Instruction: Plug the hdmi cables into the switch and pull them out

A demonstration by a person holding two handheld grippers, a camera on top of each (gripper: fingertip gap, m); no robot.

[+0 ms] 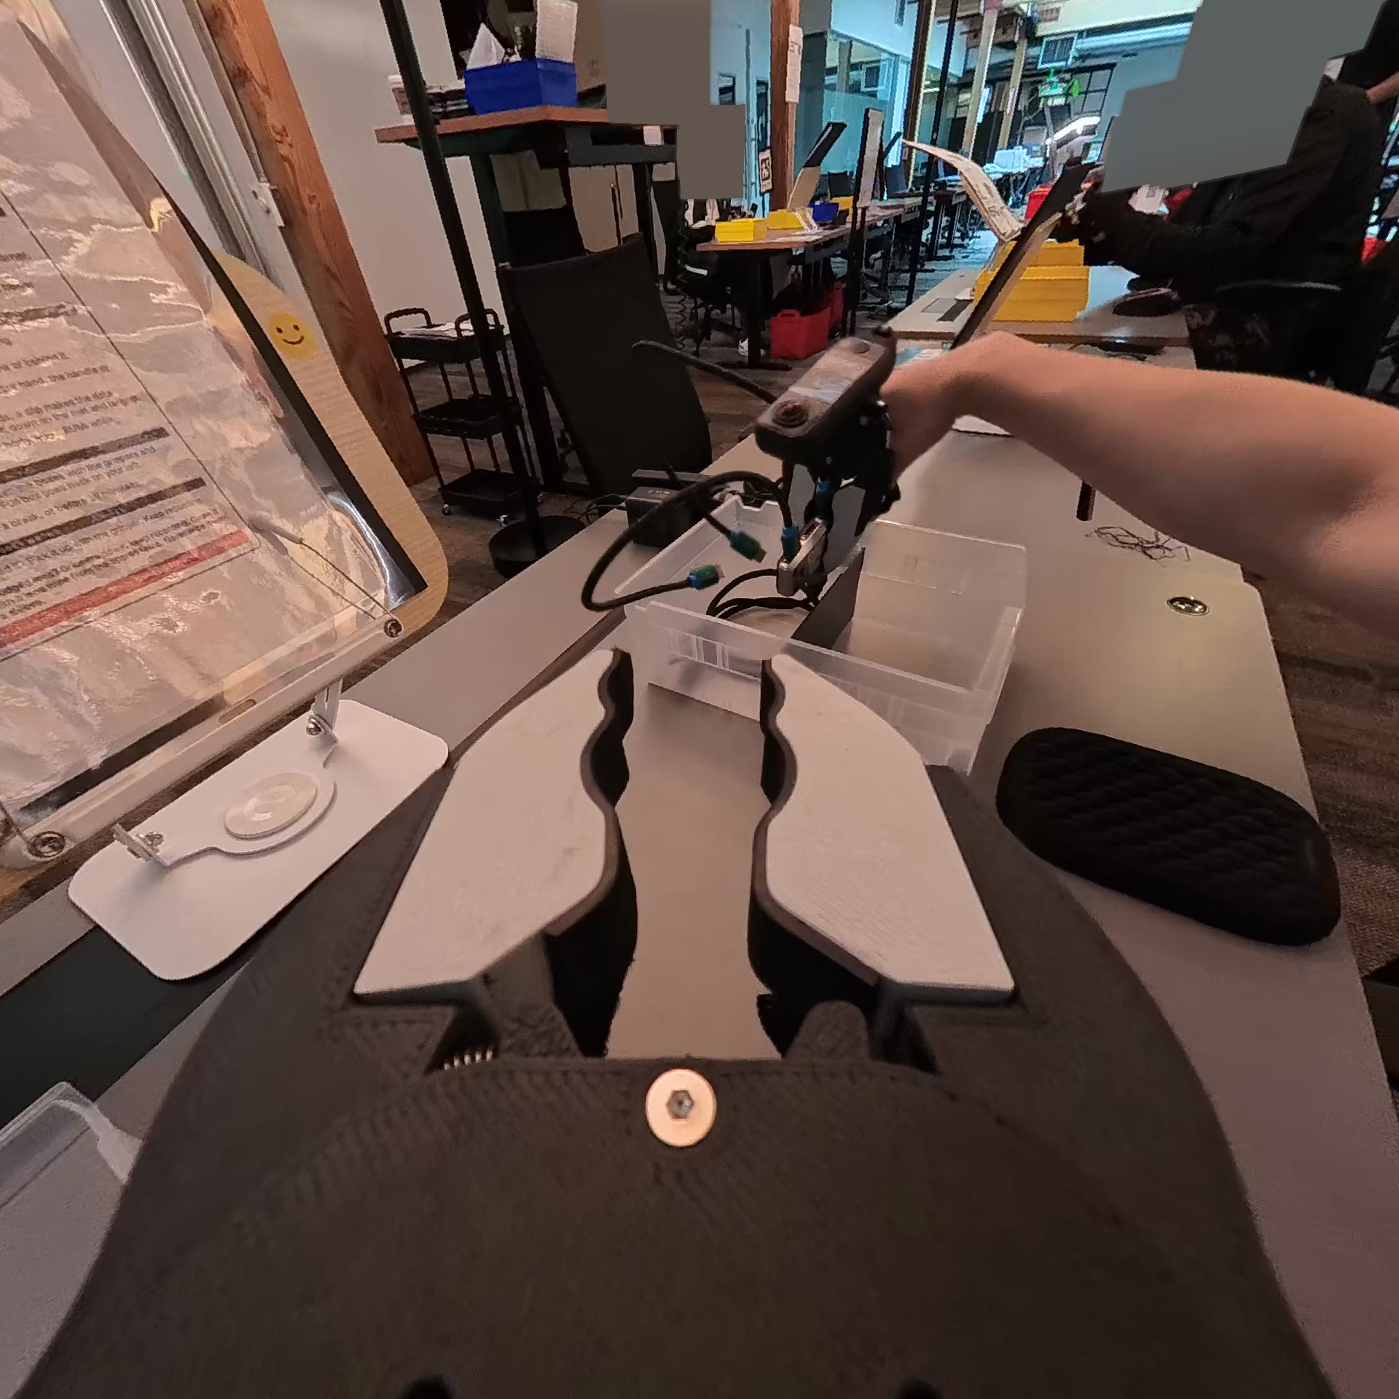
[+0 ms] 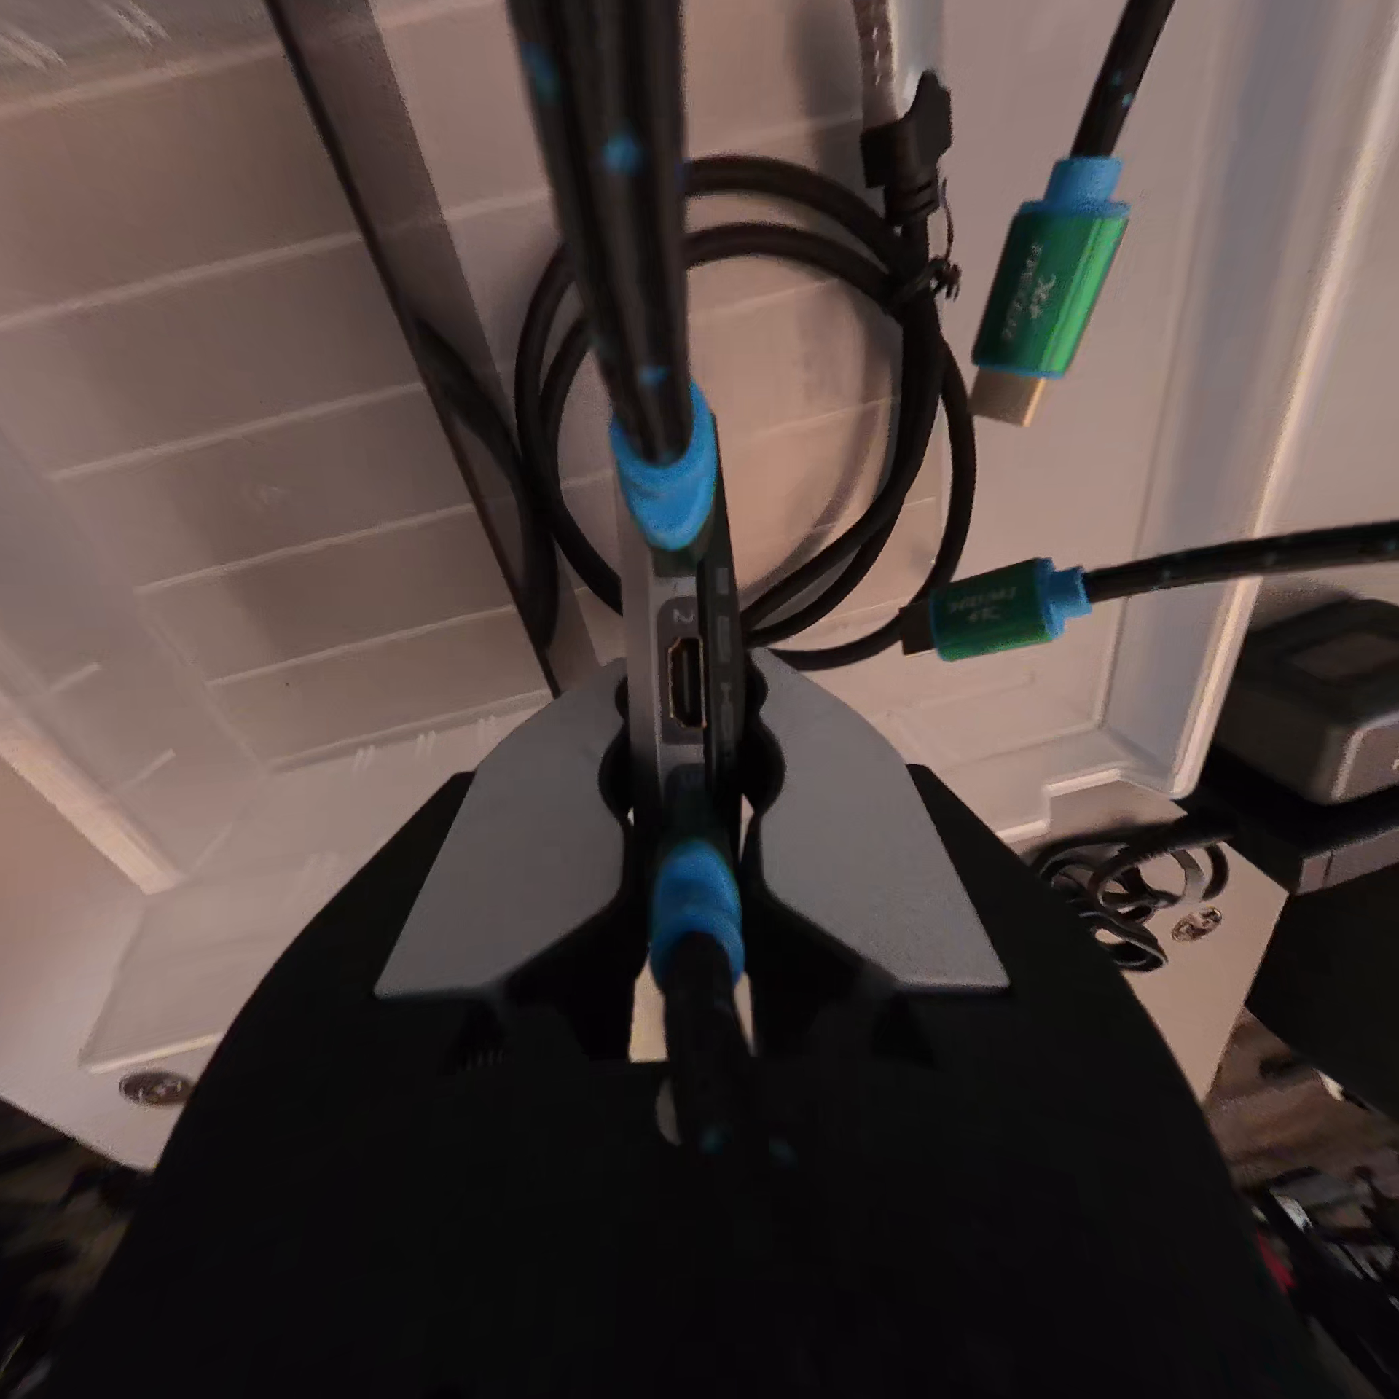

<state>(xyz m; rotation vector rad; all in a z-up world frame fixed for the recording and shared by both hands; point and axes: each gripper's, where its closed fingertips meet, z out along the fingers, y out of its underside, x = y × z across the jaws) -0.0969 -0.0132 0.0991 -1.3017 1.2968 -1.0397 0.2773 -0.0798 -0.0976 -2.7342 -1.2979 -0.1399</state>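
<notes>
Two plugged cables (image 2: 666,484), switch (image 2: 685,681) between right tongs (image 2: 690,727)

Right tool (image 1: 821,530) gripping switch (image 1: 802,560)

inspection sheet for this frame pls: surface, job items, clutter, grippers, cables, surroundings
Surface: grey table, mostly bare.
Job's things: HDMI switch held over the clear bin; middle port empty, plugs seated in the ports on either side of it.
Clutter: black wrist rest; acrylic sign stand at left.
Grippers: right gripper shut on the switch; left gripper open, empty, jaws apart, short of the bin.
Cables: two loose green HDMI plugs; coiled black cable in the bin.
Surroundings: black chair, rolling cart, yellow bins, a seated person behind.
</notes>
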